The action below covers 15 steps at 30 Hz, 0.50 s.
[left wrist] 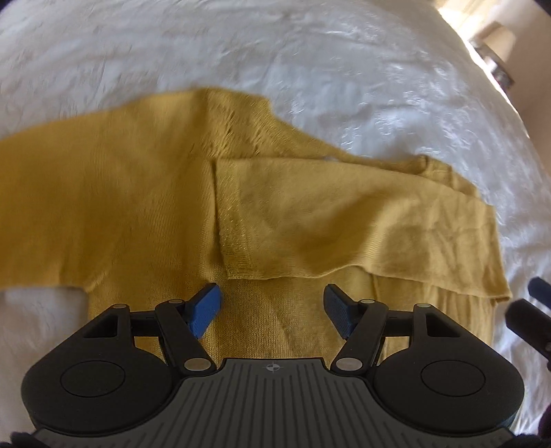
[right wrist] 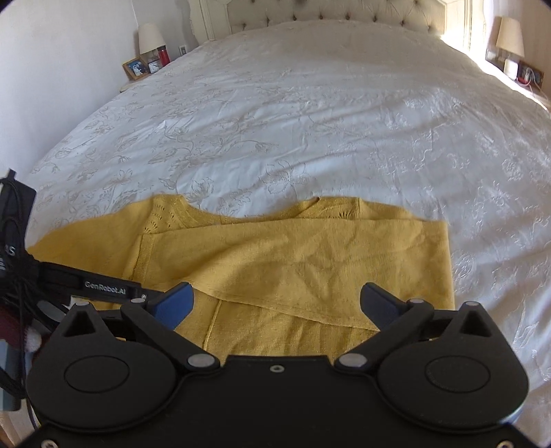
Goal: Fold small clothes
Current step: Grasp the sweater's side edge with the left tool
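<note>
A wide bed [right wrist: 310, 113] is seen under a white bedspread [left wrist: 310, 69] stitched with a pale flower pattern, and a tufted headboard [right wrist: 330, 12] is made out at its far end. Near the front edge of the bedspread a yellow jumper [right wrist: 292, 262] is laid flat; one sleeve [left wrist: 51, 206] is stretched out to the side, while the other sleeve [left wrist: 344, 224] is folded across the body and lies on top of it. The left gripper [left wrist: 272, 306] is held low over the jumper's body, just below the edge of the folded sleeve, its blue pads parted partway with nothing caught between them. The right gripper [right wrist: 277, 305] is held over the folded part, its jaws spread wide and empty, only yellow knit seen through the gap. On either side of the headboard a bedside lamp [right wrist: 151, 38] and a second lamp [right wrist: 509, 34] are spotted, and beside the first a small picture frame [right wrist: 136, 67] is propped.
</note>
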{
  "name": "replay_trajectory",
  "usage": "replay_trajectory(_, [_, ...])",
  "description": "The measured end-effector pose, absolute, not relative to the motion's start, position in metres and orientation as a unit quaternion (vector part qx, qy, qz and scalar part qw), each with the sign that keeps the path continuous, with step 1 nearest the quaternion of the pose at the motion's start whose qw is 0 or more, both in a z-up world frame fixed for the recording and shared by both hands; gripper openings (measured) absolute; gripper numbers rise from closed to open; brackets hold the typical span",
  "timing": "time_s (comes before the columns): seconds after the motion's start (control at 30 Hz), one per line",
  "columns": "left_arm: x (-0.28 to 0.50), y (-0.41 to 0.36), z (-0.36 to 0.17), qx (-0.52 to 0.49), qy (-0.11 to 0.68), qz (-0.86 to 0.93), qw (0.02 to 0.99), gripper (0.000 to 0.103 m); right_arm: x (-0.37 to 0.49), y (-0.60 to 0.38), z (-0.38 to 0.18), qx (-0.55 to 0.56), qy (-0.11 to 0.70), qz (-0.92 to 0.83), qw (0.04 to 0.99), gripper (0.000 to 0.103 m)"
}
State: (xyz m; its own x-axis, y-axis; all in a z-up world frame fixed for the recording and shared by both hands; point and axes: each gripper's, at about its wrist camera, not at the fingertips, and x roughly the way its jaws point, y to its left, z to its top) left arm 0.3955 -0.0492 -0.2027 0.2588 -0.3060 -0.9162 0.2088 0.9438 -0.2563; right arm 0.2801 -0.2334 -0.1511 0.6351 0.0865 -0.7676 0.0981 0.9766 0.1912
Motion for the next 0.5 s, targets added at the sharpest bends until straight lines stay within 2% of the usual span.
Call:
replay_trajectory(0.23, [0.418,-0.050,-0.208,-0.074,0.553,-0.148,0.817,0.065,0.282,-0.239,-0.166,0.117,0.443,0.004,0.889,0.102])
replay_trajectory(0.27, [0.421,-0.053,-0.208,-0.075,0.550,-0.145,0.819,0.064,0.281,-0.240,-0.167,0.118,0.444,0.005,0.888,0.102])
replay_trajectory(0.33, [0.426,-0.056,-0.206,-0.071,0.542,-0.137,0.826,0.055,0.279,-0.242,-0.169,0.120,0.447,0.003,0.886,0.102])
replay_trajectory(0.5, [0.433,-0.060,-0.201,-0.071,0.543,-0.137,0.826,0.055,0.273,-0.248,-0.172,0.129,0.452,-0.007,0.883,0.102])
